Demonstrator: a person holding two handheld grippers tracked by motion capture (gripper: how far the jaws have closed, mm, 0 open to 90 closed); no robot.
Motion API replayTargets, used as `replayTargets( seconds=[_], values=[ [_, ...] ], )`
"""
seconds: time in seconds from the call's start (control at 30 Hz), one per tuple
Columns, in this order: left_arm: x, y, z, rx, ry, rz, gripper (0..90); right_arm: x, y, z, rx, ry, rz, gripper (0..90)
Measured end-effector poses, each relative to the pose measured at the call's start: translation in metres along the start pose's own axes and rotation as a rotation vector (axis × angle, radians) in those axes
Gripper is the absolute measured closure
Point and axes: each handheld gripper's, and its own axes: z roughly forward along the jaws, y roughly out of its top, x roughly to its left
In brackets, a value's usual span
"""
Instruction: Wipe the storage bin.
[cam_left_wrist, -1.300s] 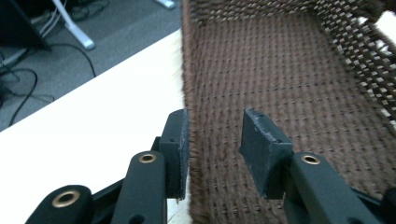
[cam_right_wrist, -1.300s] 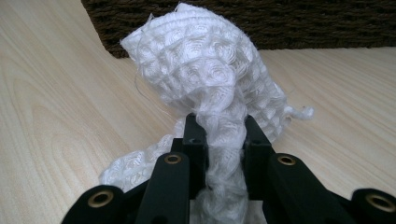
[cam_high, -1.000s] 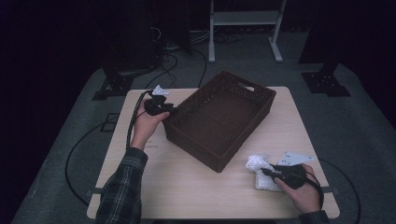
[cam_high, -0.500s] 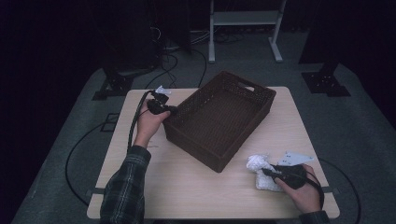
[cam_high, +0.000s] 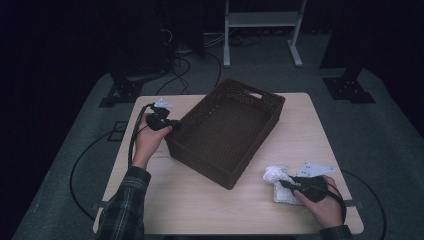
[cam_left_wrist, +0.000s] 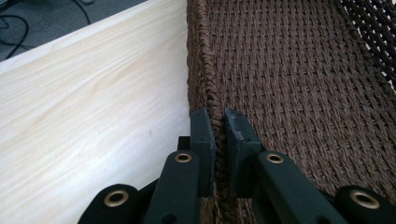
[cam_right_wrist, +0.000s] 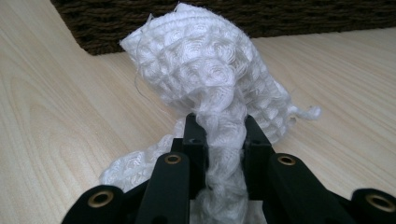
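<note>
the left gripper (cam_left_wrist: 215, 135) has just closed its jaws on the rim of the dark brown woven wicker basket (cam_high: 227, 132) mid-tabletop (cam_high: 200, 200). the right gripper (cam_right_wrist: 219, 140) pinches a white waffle-weave cloth (cam_right_wrist: 210, 79) lying near the basket's corner. no writing readable.

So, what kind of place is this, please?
Probably a lab or studio set up for recording, not a home. A lone wooden table stands on grey carpet in a dark room, black cables run over the floor, and a white metal stand and black stand feet surround it.
</note>
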Motion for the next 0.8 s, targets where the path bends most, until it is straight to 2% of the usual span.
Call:
replayTargets(
  seconds=[0.3, 0.4, 0.67, 0.8],
  values=[
    [-0.001, -0.022, -0.024, 0.007, 0.023, -0.008, 82.4, 0.001, 0.001, 0.002, 0.0, 0.001, -0.007, 76.0],
    [-0.002, -0.029, -0.03, -0.001, 0.023, -0.024, 82.0, 0.001, 0.002, 0.002, 0.0, 0.003, -0.004, 76.0],
    [-0.004, -0.034, -0.036, -0.009, 0.029, -0.009, 80.2, 0.003, 0.003, 0.004, 0.002, 0.008, -0.013, 76.0],
    [-0.005, -0.034, -0.045, -0.055, 0.008, -0.017, 73.1, 0.002, 0.003, 0.003, 0.0, 0.007, -0.012, 76.0]
  ],
)
